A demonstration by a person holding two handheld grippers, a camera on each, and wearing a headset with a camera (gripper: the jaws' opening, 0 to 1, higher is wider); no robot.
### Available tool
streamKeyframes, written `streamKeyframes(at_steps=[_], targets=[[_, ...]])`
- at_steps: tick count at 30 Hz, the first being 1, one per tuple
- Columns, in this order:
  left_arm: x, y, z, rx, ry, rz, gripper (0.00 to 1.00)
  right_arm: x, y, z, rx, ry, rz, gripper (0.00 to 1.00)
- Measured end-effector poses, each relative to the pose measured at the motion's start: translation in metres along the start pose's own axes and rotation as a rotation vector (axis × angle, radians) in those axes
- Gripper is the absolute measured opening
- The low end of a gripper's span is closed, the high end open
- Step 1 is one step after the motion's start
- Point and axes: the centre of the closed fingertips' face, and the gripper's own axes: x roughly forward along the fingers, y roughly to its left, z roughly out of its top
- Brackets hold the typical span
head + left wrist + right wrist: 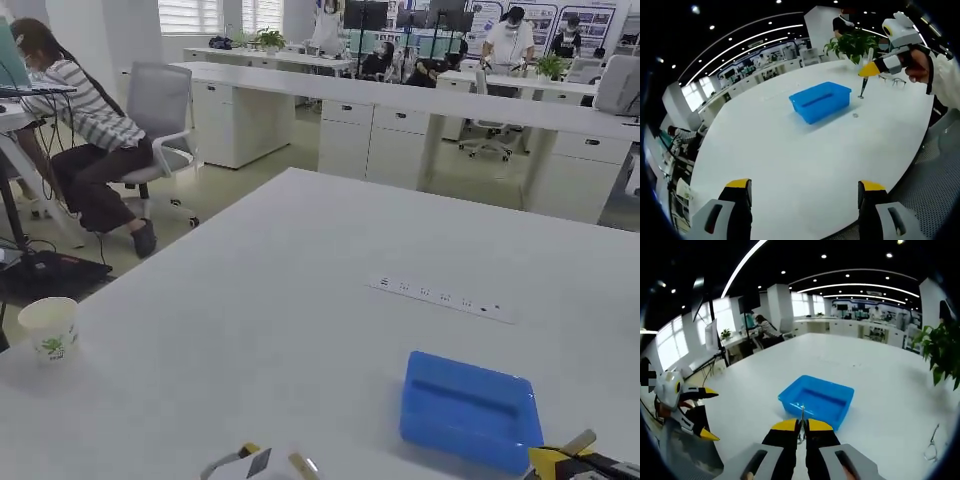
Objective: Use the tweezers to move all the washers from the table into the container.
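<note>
The blue container (470,410) (820,101) (816,400) stands on the white table (280,300). My right gripper (802,424) (875,67) is shut on thin metal tweezers (802,414) (862,88), which point down at the table just right of the container. A small washer (855,115) lies on the table near the tweezers' tips. My left gripper (802,200) (690,410) is open with nothing between its jaws, well back from the container. In the head view the right gripper (560,462) is at the bottom right and the left gripper (255,465) at the bottom edge.
A paper cup (48,325) stands at the table's left edge. A power strip (440,297) lies beyond the container. Glasses (892,81) (932,445) and a potted plant (852,45) sit at the far end. A person sits at a desk (90,140) to the left.
</note>
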Motion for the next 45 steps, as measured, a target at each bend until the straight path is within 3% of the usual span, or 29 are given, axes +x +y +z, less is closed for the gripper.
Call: streamKeyframes(at_steps=[13, 26, 37, 45], targets=[[0.000, 0.004, -0.002, -0.017, 0.014, 0.018, 0.89, 0.006, 0.002, 0.020, -0.028, -0.023, 0.035, 0.01], [0.001, 0.010, 0.000, -0.058, -0.009, 0.037, 0.88, 0.015, 0.004, 0.032, -0.028, -0.033, 0.051, 0.01], [0.000, 0.009, 0.001, -0.061, -0.015, 0.033, 0.88, 0.034, -0.007, 0.049, -0.016, -0.061, 0.033, 0.01], [-0.002, 0.010, 0.001, -0.070, -0.018, 0.035, 0.88, 0.055, -0.018, 0.042, -0.009, -0.034, 0.011, 0.01]])
